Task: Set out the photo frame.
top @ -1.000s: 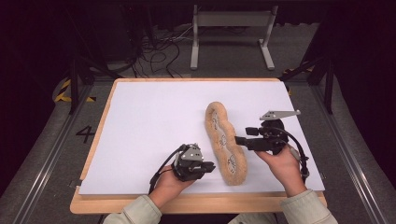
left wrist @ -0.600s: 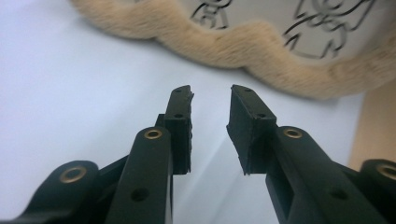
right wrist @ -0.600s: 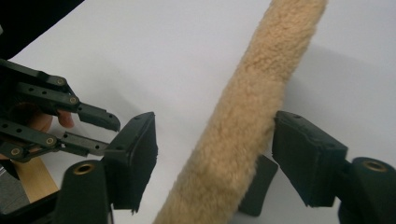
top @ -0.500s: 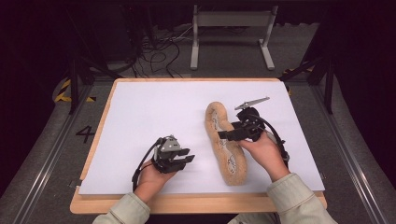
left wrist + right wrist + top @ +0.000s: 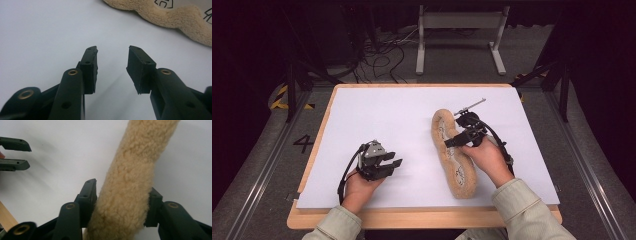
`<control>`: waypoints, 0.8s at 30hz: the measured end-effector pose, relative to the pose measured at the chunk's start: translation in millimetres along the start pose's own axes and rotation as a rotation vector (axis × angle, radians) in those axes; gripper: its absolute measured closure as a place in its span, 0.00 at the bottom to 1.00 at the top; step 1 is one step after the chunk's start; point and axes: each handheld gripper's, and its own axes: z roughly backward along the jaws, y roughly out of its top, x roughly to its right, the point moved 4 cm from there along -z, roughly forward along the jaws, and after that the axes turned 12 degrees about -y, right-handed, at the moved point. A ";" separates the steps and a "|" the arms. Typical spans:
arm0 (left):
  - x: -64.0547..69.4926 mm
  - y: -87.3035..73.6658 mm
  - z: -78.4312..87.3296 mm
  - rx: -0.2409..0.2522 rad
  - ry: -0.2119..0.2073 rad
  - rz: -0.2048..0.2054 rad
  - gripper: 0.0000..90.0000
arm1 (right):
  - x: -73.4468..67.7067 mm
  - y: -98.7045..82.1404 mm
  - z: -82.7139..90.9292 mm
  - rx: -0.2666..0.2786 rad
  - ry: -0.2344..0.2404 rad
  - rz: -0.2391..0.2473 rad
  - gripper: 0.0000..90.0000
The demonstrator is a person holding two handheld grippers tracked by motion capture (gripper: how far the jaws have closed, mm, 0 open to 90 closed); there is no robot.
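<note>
High view: the fleece insole [image 5: 455,155] lies right of the table's [image 5: 377,112] centre, running toward the near edge, under the right tool [image 5: 451,142].

Left gripper view: the left tool [image 5: 112,63], jaws just opening, holds nothing.

Right gripper view: the right tool [image 5: 122,197], jaws just closing, pinches the insole [image 5: 130,182]; soft pile could slip out.

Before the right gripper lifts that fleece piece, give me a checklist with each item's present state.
1. Right gripper jaws closed on the fleece piece, which they have just been closing on: ok.
2. Pads press both sides of the fleece: ok.
3. Left gripper open, nothing between its jaws, which have just been opening: ok.
4. Left gripper apart from the fleece: ok.
5. White sheet bare around the fleece: ok.
6. Grip firm enough to lift: cannot tell.
</note>
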 end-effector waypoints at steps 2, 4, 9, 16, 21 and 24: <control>0.3 -0.2 -0.9 -0.002 0.003 0.000 0.67 | -1.9 0.1 -0.2 -0.014 -0.032 0.000 0.66; 1.1 0.1 -1.1 -0.003 0.002 -0.004 0.67 | -3.0 0.5 -0.5 -0.021 -0.048 0.005 0.67; 1.7 0.4 -0.9 -0.003 0.000 -0.007 0.68 | -3.9 0.6 -0.7 -0.030 -0.066 -0.010 0.70; -1.1 0.4 2.0 0.011 -0.005 0.004 0.69 | -5.0 1.9 0.4 -0.030 -0.078 0.003 0.75; -5.0 -0.2 5.4 0.023 -0.005 0.020 0.69 | -4.8 2.6 4.9 -0.016 -0.069 0.026 0.75; -6.8 -0.4 7.2 0.032 -0.003 0.027 0.69 | -7.7 5.6 11.0 -0.004 -0.059 0.065 0.75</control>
